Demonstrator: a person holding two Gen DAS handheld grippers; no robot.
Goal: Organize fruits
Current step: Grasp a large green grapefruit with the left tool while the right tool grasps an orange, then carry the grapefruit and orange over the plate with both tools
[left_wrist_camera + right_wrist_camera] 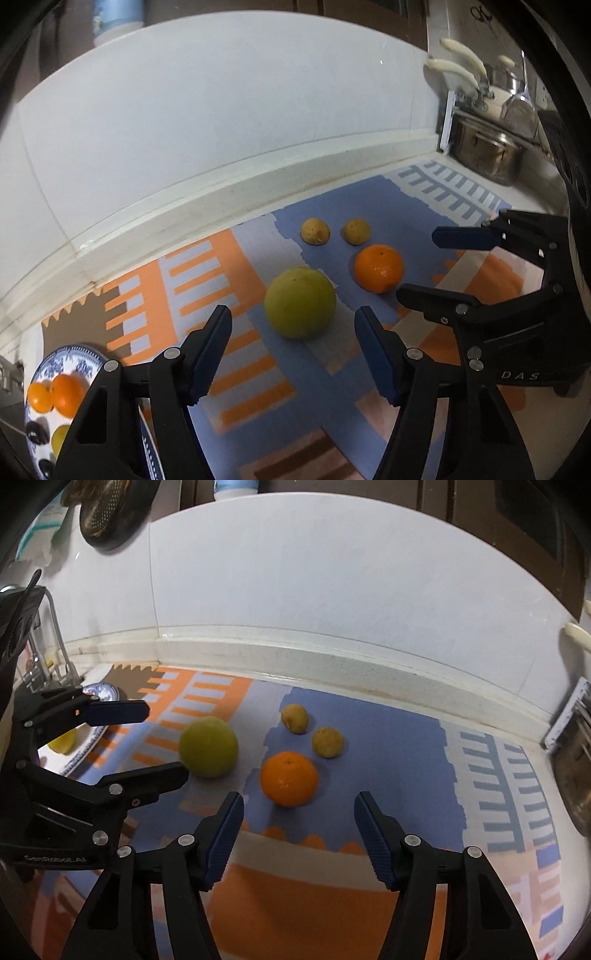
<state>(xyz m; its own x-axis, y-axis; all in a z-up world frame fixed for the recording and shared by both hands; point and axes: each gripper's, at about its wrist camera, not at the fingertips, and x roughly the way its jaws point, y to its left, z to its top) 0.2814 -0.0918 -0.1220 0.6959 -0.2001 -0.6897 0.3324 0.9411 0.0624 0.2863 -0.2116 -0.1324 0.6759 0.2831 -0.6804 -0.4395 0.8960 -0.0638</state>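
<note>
Left wrist: left gripper (293, 332) jaws apart, nothing clamped, lined up on green fruit (300, 302) just ahead; reaching step, next needs closing in around it. Plate (79, 354) off to the left, two oranges visible on it. Right wrist: right gripper (299, 814) jaws apart, empty, orange (289, 778) just ahead, two small brown fruits (294, 719) beyond.

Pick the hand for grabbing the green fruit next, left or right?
Left. The green fruit sits straight ahead between the open jaws of the left gripper, with the plate on that side. The right gripper lines up with the orange instead.
</note>
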